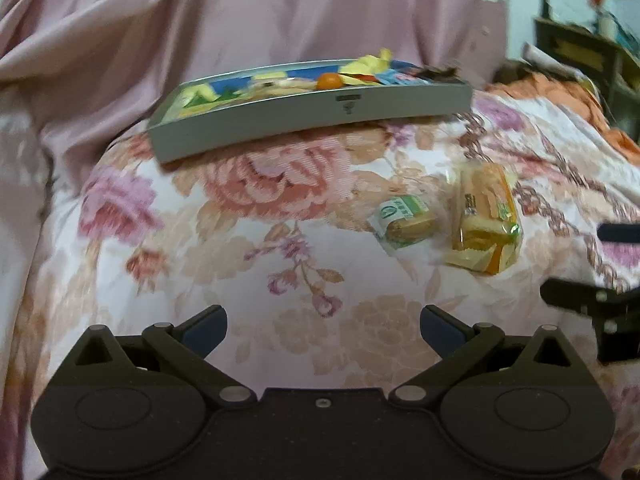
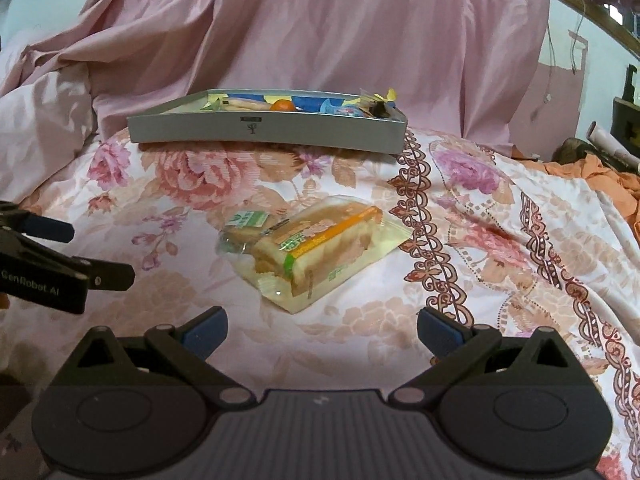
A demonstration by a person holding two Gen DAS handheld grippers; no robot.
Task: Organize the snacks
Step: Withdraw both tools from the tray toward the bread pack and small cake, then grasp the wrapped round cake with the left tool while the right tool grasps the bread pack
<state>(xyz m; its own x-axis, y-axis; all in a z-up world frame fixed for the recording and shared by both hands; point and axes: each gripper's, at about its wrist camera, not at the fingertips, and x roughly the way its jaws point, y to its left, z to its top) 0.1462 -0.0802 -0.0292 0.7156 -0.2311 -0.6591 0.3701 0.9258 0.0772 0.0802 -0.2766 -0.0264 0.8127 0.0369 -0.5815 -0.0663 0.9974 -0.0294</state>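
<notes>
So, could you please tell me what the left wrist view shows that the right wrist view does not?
Only the left wrist view shows the dark shelf.

Only the right wrist view shows the window frame.

Both show the grey tray holding snacks, the large yellow packet, the small green packet and the floral bedspread. Both hand-held grippers are open and empty.

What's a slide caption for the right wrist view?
Open right gripper faces wrapped sandwich on floral bedspread; snack tray behind.

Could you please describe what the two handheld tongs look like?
Both the left tongs and right tongs are matte black plastic linkages with silver rivets and blue rubber pads. White "GenRobot AI" lettering marks the left one's side.
</notes>
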